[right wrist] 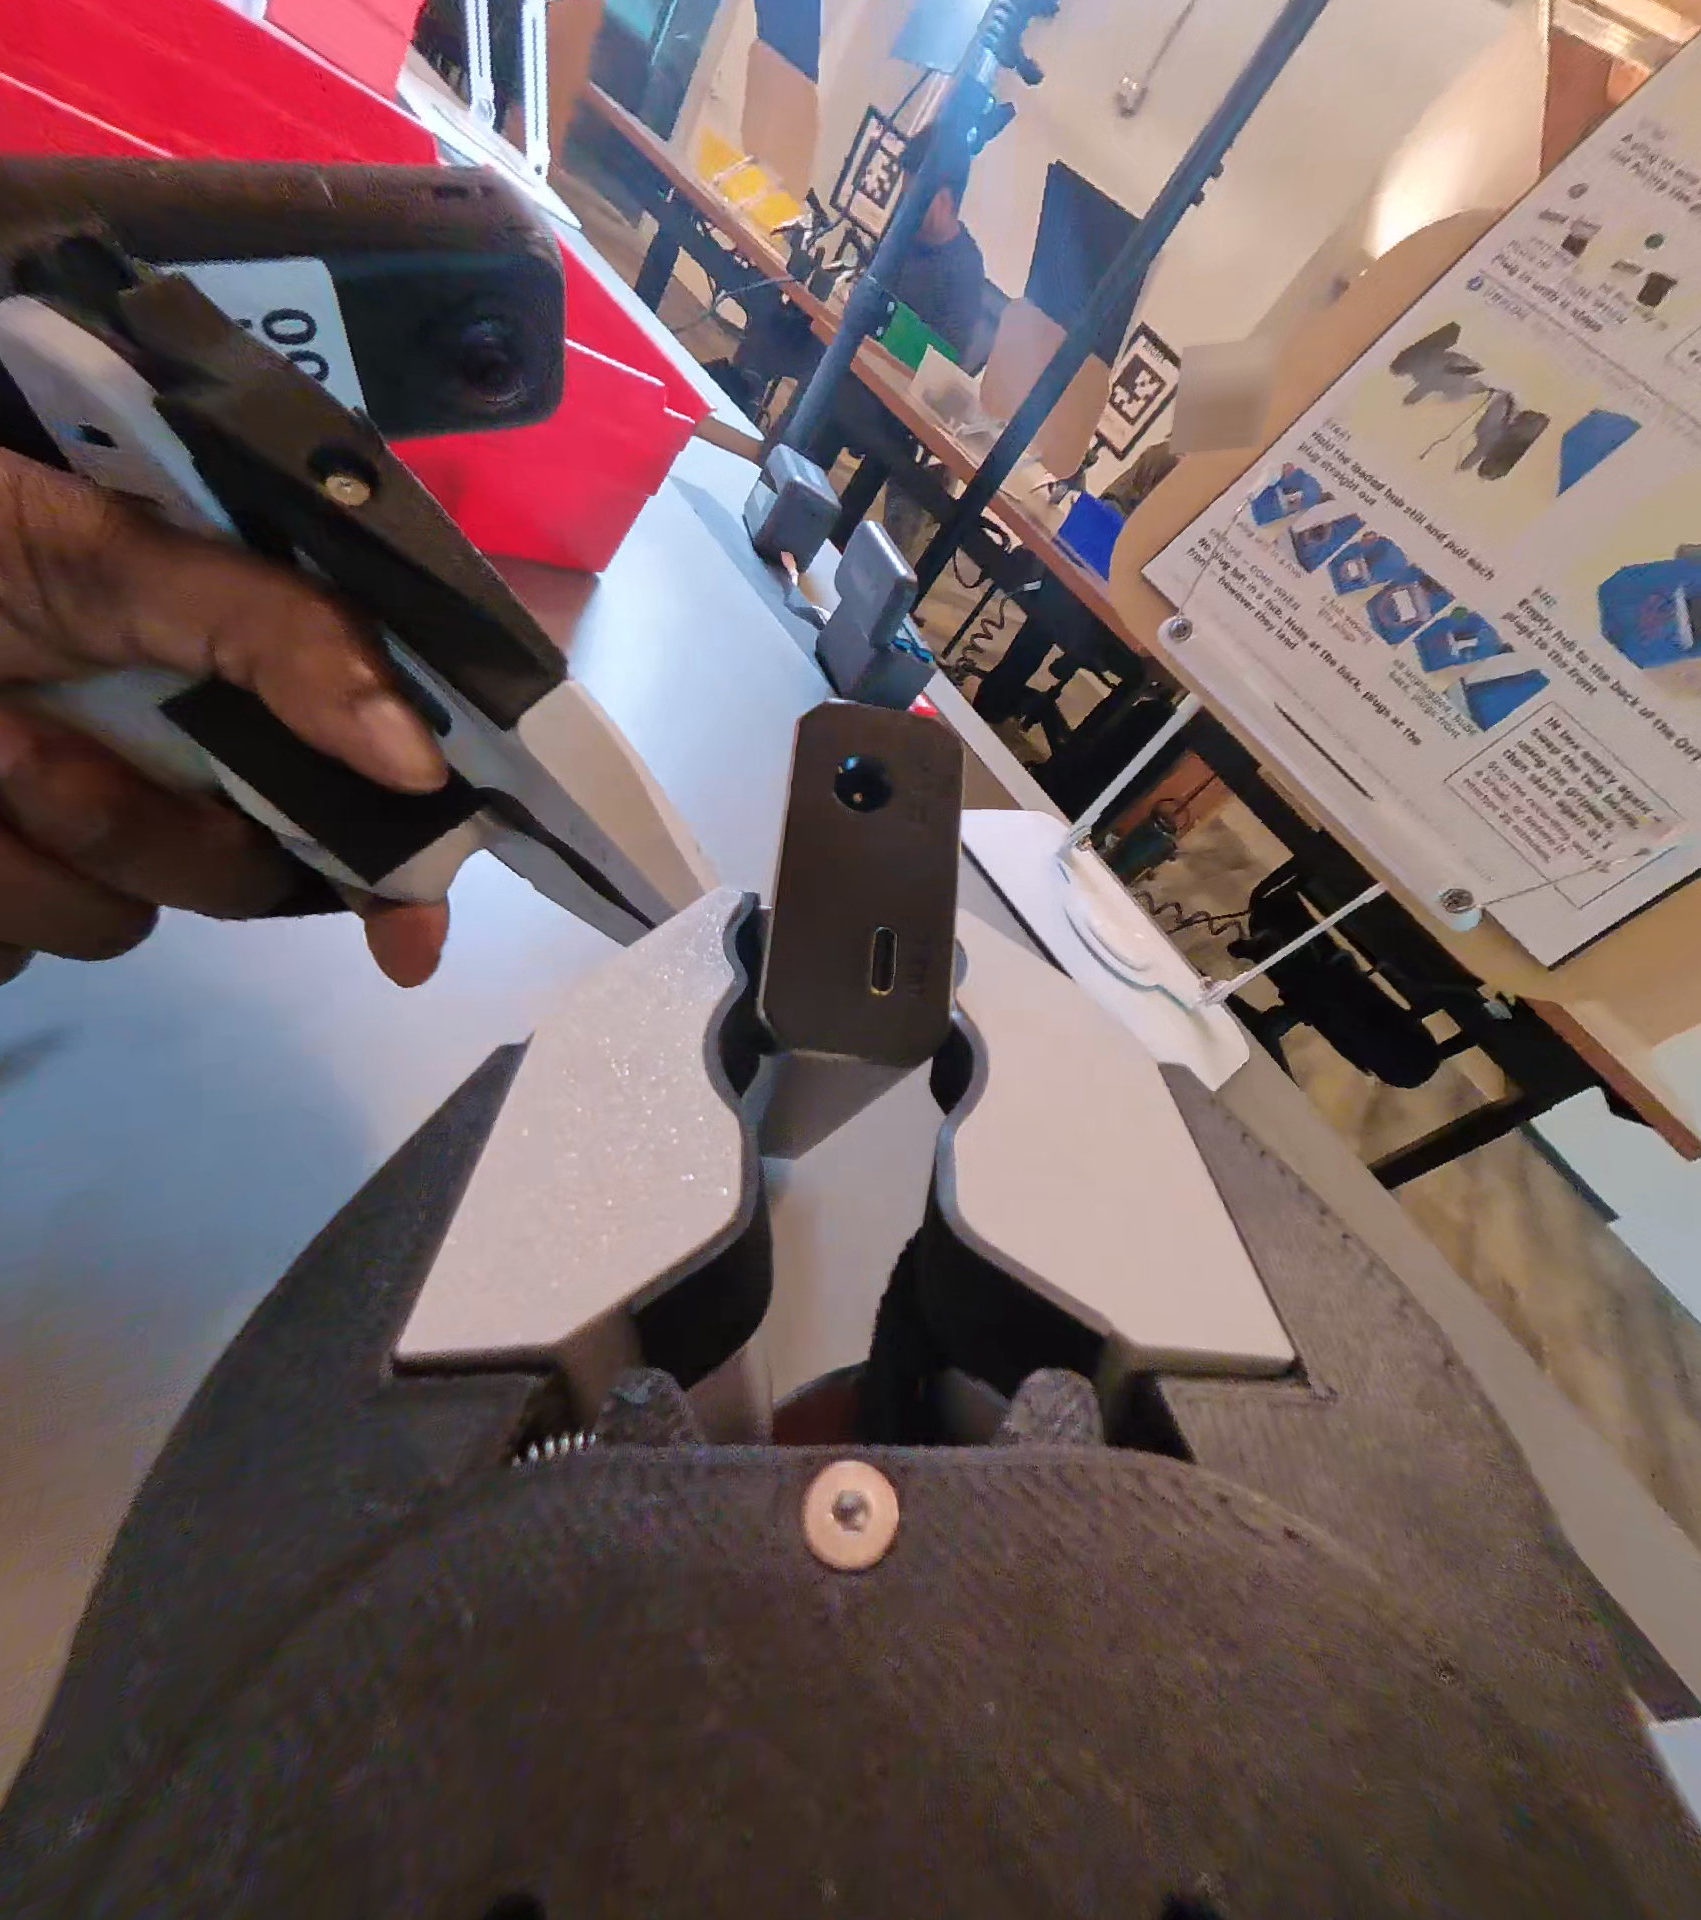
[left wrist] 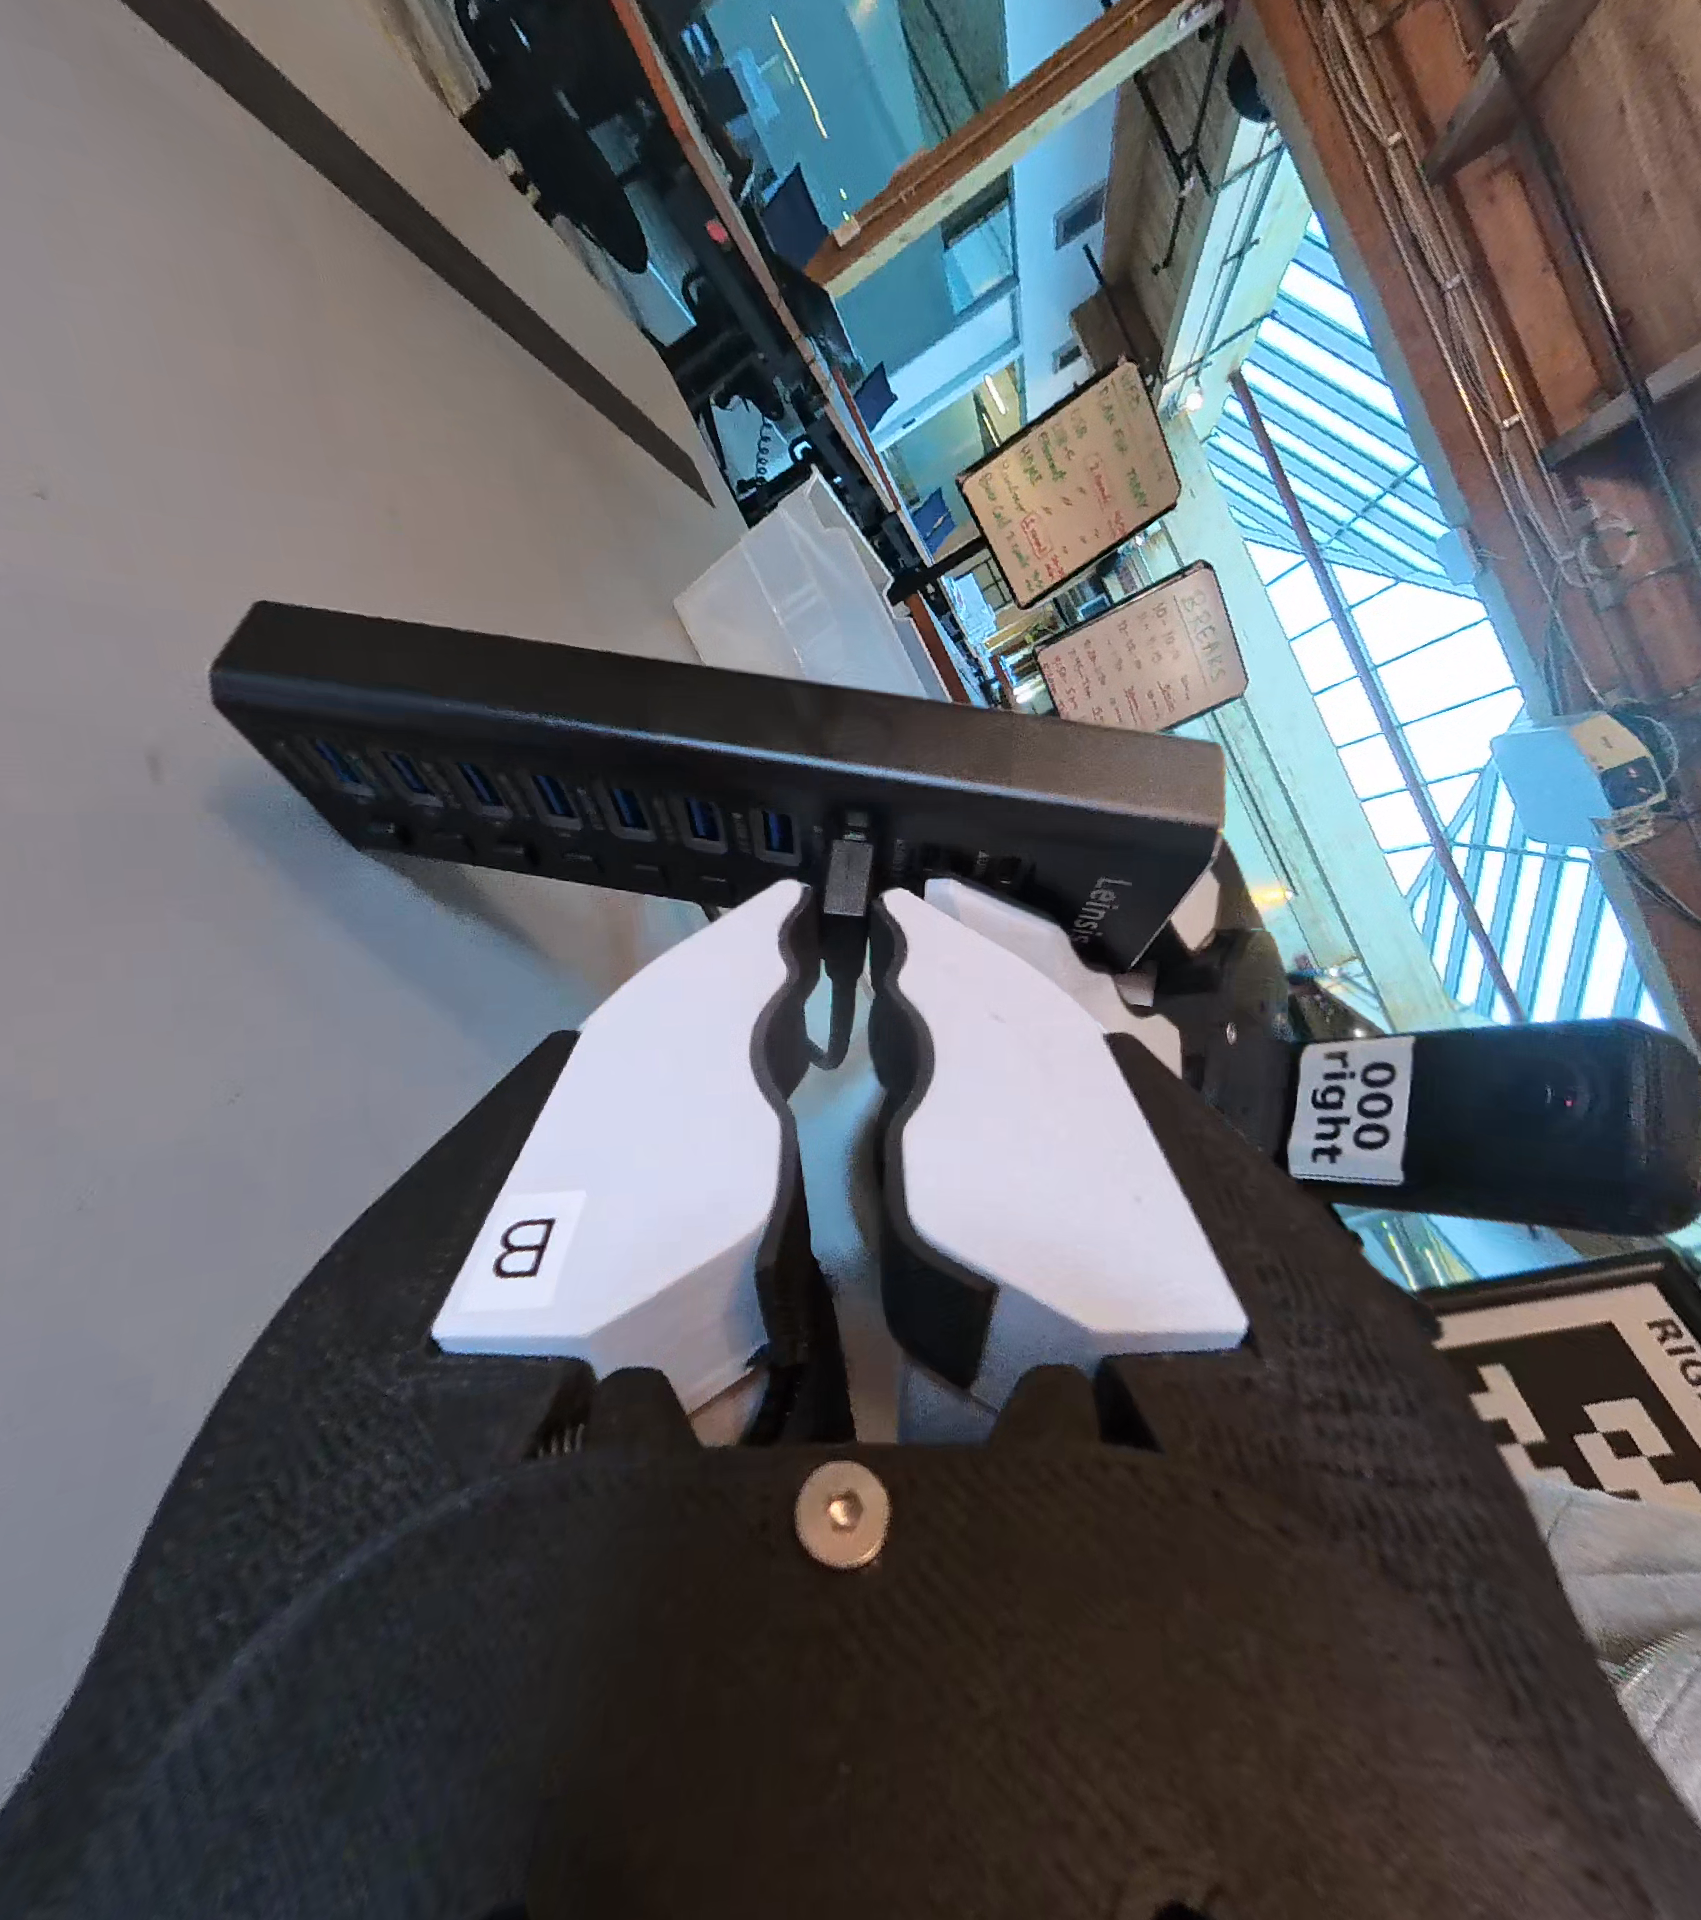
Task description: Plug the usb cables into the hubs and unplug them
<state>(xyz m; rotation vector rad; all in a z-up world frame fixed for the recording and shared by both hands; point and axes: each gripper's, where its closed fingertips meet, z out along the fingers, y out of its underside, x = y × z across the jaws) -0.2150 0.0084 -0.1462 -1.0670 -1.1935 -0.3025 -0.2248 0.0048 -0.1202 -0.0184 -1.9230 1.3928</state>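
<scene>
The left claw pinches the plug, seated square to the hub's long axis; the right claw clamps the hub's end

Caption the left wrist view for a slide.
Left hand-held gripper shut on a black USB plug at a port of the black hub, which the right hand-held gripper holds by its end.

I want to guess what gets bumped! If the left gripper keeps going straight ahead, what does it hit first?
Probably the black hub. The left gripper holds a black plug already at its port row, so almost nothing lies between.
</scene>
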